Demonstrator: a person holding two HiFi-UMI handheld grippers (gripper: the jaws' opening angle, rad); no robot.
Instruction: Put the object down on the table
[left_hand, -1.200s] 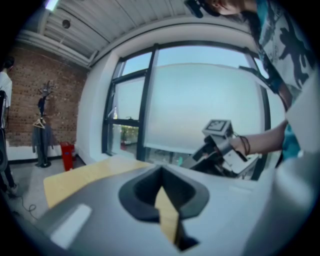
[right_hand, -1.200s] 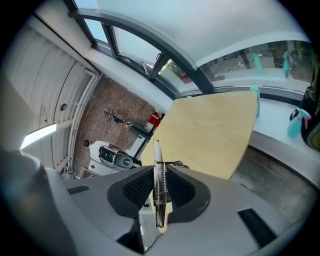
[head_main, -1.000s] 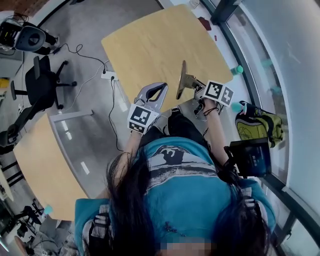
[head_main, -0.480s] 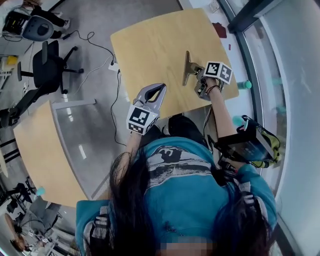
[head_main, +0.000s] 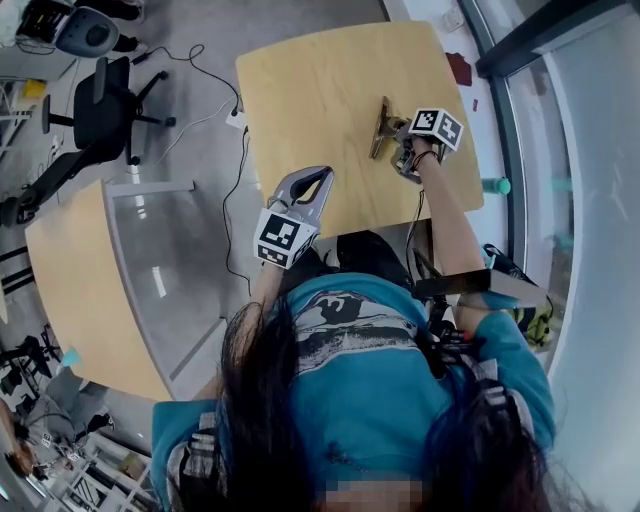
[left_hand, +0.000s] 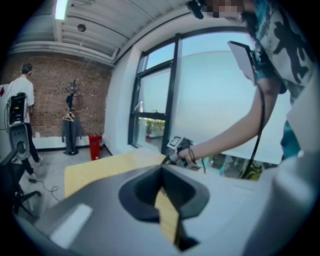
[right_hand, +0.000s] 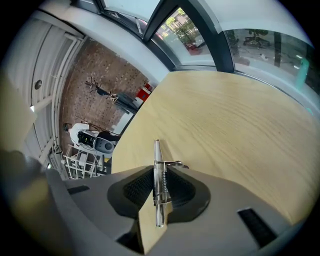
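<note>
Closest to you, at about 11 o'clock just ahead of your chest, your left gripper (head_main: 322, 176) hangs over the near edge of the wooden table (head_main: 320, 90). Its jaws meet at the tips and nothing sits between them. Farther out at 1 o'clock, your right arm reaches over the right half of the tabletop, where your right gripper (head_main: 397, 138) is clenched on a thin wooden board with a metal spring clip (head_main: 379, 130). The right gripper view shows that board edge-on, pinched between the two pads with its coil spring and wire bail inside the jaw opening and its far end sticking out past the tips toward the bare wood. The board stands on edge, low over the table, but you cannot tell whether its lower edge touches the surface. A second wooden table (head_main: 70, 280) stands well apart at 9 o'clock. Beyond it, at 10 o'clock, a black office chair (head_main: 95, 120) sits on the grey floor.
</note>
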